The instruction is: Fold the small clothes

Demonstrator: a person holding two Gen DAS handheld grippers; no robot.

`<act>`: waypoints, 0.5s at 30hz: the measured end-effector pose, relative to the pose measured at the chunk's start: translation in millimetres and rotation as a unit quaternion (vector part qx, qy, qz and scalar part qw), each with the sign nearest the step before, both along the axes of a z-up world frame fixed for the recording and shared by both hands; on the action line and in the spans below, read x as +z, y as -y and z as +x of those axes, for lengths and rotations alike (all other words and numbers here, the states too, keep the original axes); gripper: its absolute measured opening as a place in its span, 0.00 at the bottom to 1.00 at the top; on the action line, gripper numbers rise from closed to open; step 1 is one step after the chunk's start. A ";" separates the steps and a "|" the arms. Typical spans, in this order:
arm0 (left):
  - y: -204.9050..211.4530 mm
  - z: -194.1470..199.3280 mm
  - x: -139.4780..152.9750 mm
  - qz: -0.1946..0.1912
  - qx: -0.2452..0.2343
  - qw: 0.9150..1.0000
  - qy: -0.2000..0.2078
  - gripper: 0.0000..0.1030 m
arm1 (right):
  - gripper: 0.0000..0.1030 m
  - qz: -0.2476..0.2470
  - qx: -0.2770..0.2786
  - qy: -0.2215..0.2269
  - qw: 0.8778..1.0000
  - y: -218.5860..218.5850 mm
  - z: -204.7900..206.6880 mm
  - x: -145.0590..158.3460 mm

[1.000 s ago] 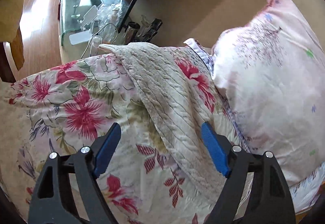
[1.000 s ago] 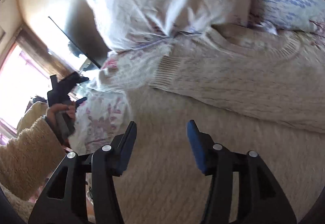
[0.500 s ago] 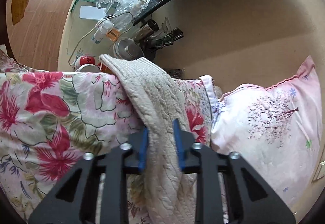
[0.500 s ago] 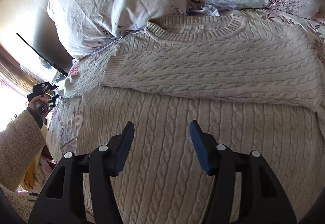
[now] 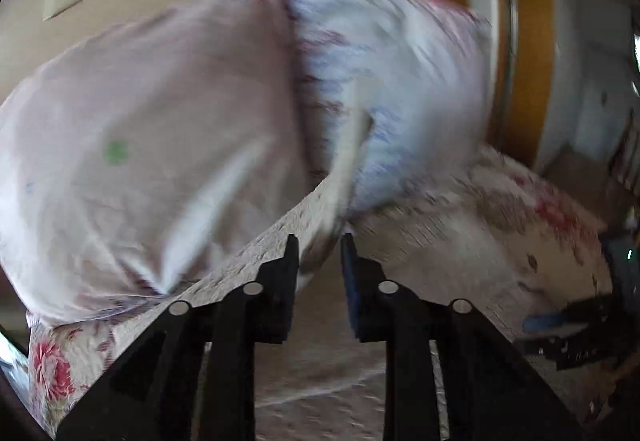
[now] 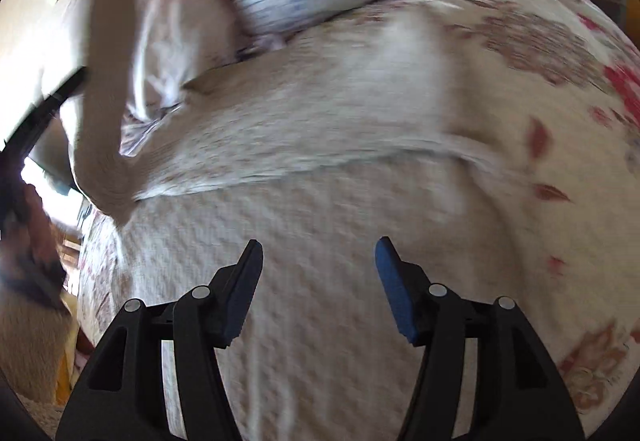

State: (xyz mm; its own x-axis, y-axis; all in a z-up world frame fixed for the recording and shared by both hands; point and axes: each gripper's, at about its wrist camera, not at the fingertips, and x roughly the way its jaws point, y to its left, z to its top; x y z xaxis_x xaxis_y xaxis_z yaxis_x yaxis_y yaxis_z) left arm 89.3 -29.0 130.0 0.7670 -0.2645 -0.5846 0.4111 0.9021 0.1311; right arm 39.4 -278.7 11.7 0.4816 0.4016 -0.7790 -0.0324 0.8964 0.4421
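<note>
A cream cable-knit sweater (image 6: 320, 241) lies spread on the floral bedspread (image 6: 560, 121). My left gripper (image 5: 319, 253) is shut on the sweater's sleeve (image 5: 352, 145), which rises from between the fingers, blurred by motion. In the right wrist view the lifted sleeve (image 6: 104, 113) hangs at the left, above the sweater's body. My right gripper (image 6: 319, 261) is open and empty, hovering just over the sweater's body.
Two pillows, a pink one (image 5: 140, 141) and a white one with blue print (image 5: 400, 61), lean against the wall at the head of the bed. A wooden door frame (image 5: 528, 61) is at the right. A person's fuzzy-sleeved arm (image 6: 28, 321) shows at the left.
My left gripper closed on the sleeve and swung it up and across toward the pillows. My right gripper stayed open and shifted a little over the sweater's body.
</note>
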 end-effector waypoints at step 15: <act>-183.0 -120.6 -102.2 -0.076 0.247 0.937 -0.235 0.54 | 0.51 0.118 -0.070 -0.095 0.986 126.1 -75.9 -26.6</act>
